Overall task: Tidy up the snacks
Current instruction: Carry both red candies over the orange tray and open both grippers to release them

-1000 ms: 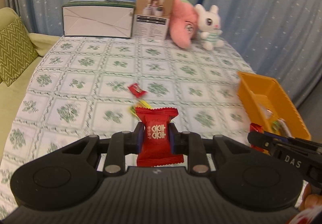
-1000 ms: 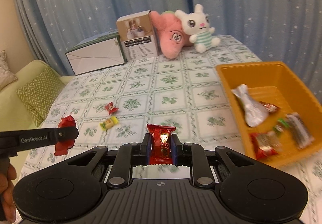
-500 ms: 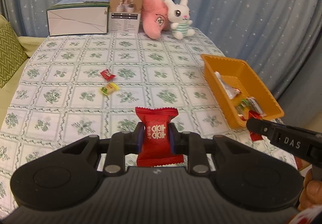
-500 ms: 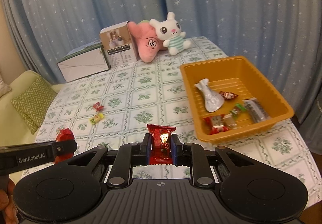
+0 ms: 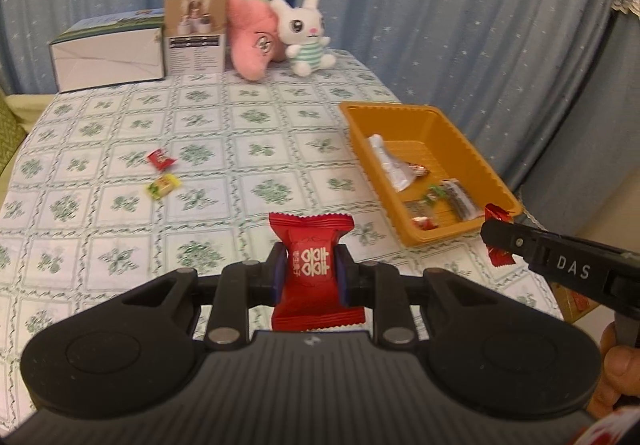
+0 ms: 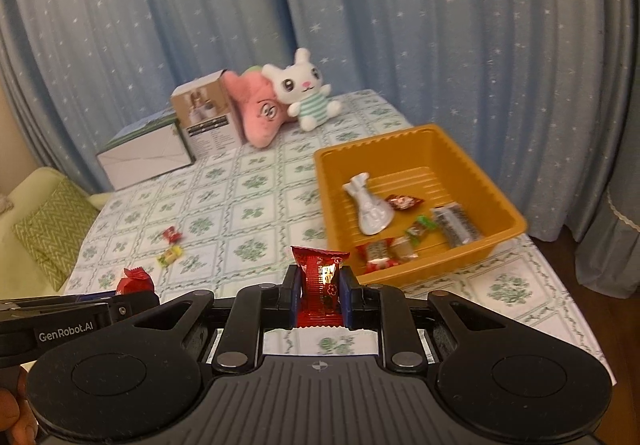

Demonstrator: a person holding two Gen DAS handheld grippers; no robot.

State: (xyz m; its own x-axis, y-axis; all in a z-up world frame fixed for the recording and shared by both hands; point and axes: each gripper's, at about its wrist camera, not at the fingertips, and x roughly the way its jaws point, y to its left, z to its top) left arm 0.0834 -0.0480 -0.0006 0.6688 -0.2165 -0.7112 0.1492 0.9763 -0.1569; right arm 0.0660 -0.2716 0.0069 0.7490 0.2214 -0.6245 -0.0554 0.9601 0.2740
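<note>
Tray [image 6: 424,149] at table's [image 6: 256,205] right side, several snacks [image 6: 416,217] in it. Two loose candies [image 6: 171,245] lie left of centre. Far edge: flat box [image 6: 144,157] leftmost, upright box [image 6: 208,121], two plush toys [image 6: 288,101] rightward.

The left gripper [image 5: 310,277] is matt black plastic with a ribbed body, and the matt red packet [image 5: 314,265] clamped in it looks like smooth printed film; the right gripper [image 6: 320,293] pinches a glossy, crinkled red foil wrapper [image 6: 320,285]. The orange tray [image 6: 472,161] near the table's right edge is smooth, slightly shiny plastic with a ridged floor. A printed cloth [image 5: 240,133] covers the table, and two fuzzy plush toys [image 5: 280,33] sit beside matt cardboard boxes [image 5: 112,57] at its far edge.
</note>
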